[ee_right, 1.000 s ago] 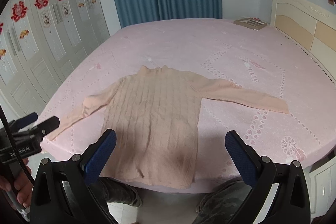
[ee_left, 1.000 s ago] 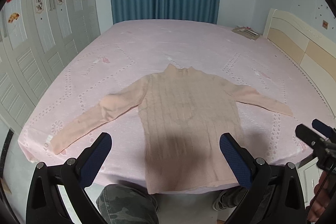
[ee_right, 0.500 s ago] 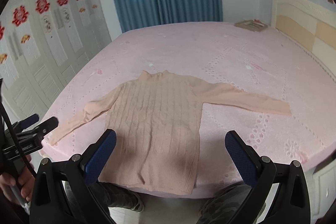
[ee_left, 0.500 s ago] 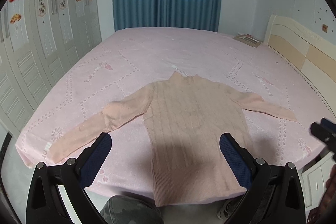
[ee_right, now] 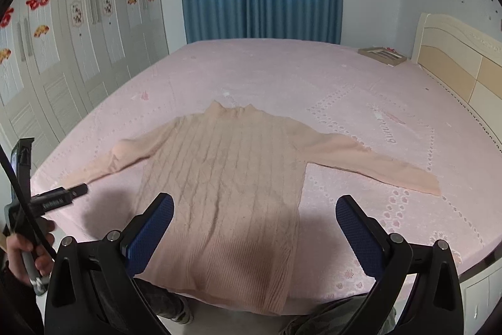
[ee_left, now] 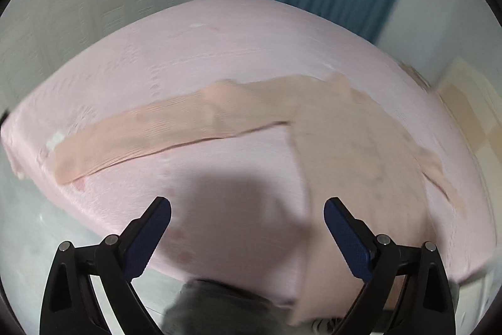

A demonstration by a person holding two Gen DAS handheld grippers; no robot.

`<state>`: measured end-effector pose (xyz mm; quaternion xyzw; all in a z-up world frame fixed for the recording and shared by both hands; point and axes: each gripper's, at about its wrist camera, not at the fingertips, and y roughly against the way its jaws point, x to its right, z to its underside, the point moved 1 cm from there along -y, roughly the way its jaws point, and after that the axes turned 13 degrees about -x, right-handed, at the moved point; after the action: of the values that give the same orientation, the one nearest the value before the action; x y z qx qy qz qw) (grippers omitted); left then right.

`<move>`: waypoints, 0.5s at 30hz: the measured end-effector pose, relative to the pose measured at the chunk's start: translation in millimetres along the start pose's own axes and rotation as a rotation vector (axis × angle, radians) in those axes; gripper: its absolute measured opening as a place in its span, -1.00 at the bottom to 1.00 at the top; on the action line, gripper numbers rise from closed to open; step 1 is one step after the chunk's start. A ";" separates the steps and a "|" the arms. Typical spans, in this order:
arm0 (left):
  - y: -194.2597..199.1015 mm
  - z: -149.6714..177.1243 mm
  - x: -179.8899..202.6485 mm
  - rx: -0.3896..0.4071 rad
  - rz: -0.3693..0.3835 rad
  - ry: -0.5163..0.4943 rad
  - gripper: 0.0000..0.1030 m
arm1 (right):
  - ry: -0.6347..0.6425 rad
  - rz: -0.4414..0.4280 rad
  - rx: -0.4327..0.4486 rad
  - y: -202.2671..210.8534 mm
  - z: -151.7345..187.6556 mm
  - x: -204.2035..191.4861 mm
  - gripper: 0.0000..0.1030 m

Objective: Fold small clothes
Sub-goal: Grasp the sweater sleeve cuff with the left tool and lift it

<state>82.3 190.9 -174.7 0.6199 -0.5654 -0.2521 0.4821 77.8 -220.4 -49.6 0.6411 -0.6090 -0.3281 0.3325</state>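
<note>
Left view blurred, sweater [ee_right: 226, 178] hem cut off; right view sharp; left gripper [ee_left: 248, 228] and right gripper [ee_right: 254, 225] both spread wide, empty

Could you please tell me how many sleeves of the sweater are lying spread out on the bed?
2: the left sleeve reaches toward the wardrobe side, the right sleeve toward the headboard side.

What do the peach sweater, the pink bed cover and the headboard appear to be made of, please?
Sweater: looks like soft knit, perhaps wool or acrylic, matte, with raised cable ribs and a ribbed hem.
Bed cover: apparently thin woven fabric with a faint sheen; rows of eyelet or embroidered patterns show.
Headboard: probably painted wood or board, smooth cream frame with tan panels.
</note>
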 end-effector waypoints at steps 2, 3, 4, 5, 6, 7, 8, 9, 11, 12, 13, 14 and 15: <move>-12.6 -2.4 -31.9 0.002 0.001 0.076 0.91 | 0.000 -0.015 -0.013 -7.6 0.1 -1.4 0.86; -18.3 -4.3 -44.4 -0.005 0.012 0.107 0.91 | -0.002 -0.025 -0.020 -12.5 0.4 -2.5 0.85; -24.1 -6.1 -59.5 -0.015 0.029 0.148 0.90 | -0.005 -0.030 -0.024 -17.2 1.3 -4.1 0.83; -28.5 -7.6 -71.7 -0.020 0.042 0.185 0.89 | -0.009 -0.029 -0.023 -21.2 2.9 -5.4 0.81; -32.8 -9.0 -85.3 -0.021 0.060 0.227 0.87 | -0.013 -0.028 -0.022 -26.3 5.1 -7.3 0.79; -36.2 -10.0 -98.2 -0.022 0.078 0.266 0.84 | -0.015 -0.027 -0.024 -30.6 6.5 -8.9 0.76; -40.1 -12.0 -111.7 -0.021 0.093 0.302 0.82 | -0.017 -0.030 -0.032 -37.0 8.3 -11.3 0.74; -43.3 -14.2 -121.4 -0.017 0.100 0.325 0.81 | -0.019 -0.032 -0.039 -40.4 10.1 -13.9 0.73; -50.0 -19.4 -138.9 -0.001 0.100 0.363 0.80 | -0.021 -0.036 -0.078 -54.9 10.9 -18.1 0.71; -53.4 -22.1 -144.6 0.001 0.102 0.378 0.80 | -0.019 -0.030 -0.098 -61.7 9.6 -19.8 0.71; -56.9 -24.5 -150.7 0.004 0.116 0.392 0.78 | -0.019 -0.023 -0.111 -66.9 7.7 -21.2 0.71; -60.3 -27.1 -158.2 0.019 0.140 0.411 0.78 | -0.020 -0.020 -0.121 -71.9 5.9 -22.8 0.71; -62.2 -30.8 -161.0 0.034 0.150 0.419 0.78 | -0.024 -0.019 -0.131 -77.7 3.8 -25.6 0.71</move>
<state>99.6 346.1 -254.4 0.6230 -0.5016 -0.0717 0.5960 117.2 -192.0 -115.6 0.6196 -0.5841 -0.3780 0.3633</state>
